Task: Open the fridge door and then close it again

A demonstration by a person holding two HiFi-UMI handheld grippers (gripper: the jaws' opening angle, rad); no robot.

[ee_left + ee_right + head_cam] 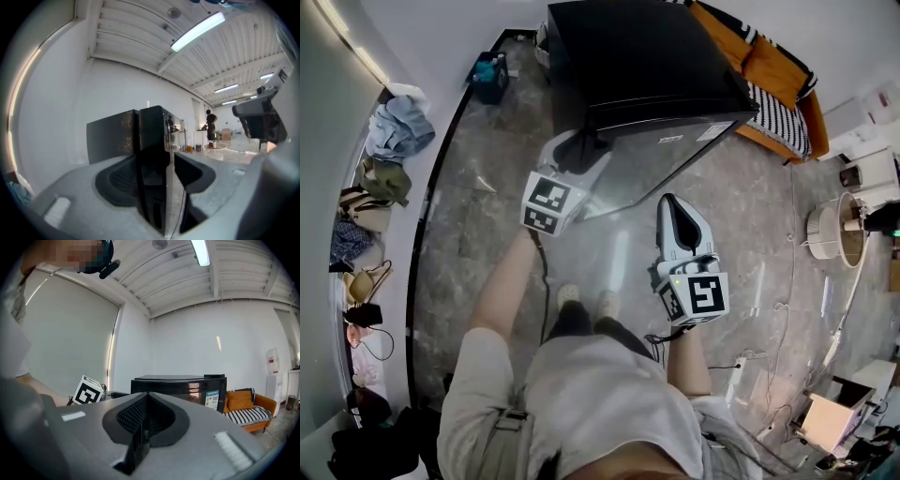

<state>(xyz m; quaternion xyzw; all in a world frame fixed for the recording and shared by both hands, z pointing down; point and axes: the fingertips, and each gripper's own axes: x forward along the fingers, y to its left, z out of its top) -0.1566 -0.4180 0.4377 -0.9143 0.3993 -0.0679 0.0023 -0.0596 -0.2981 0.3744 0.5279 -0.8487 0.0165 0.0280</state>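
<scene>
At the top left corner of the black fridge [647,56] on the floor [487,234], left hand-held gripper [581,150] stands spread wide, the door edge [154,150] between its jaws but not pinched; right hand-held gripper [677,211] pressed together, empty, held back. Risk, as judged: pull before the pads bite and the jaws slip off the glossy edge; a skewed pull could drag the fridge itself.

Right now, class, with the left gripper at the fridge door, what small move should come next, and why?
Probably close the left gripper on the edge of the fridge door: that edge stands between its open jaws, not yet clamped, while the right gripper is shut and empty.
</scene>
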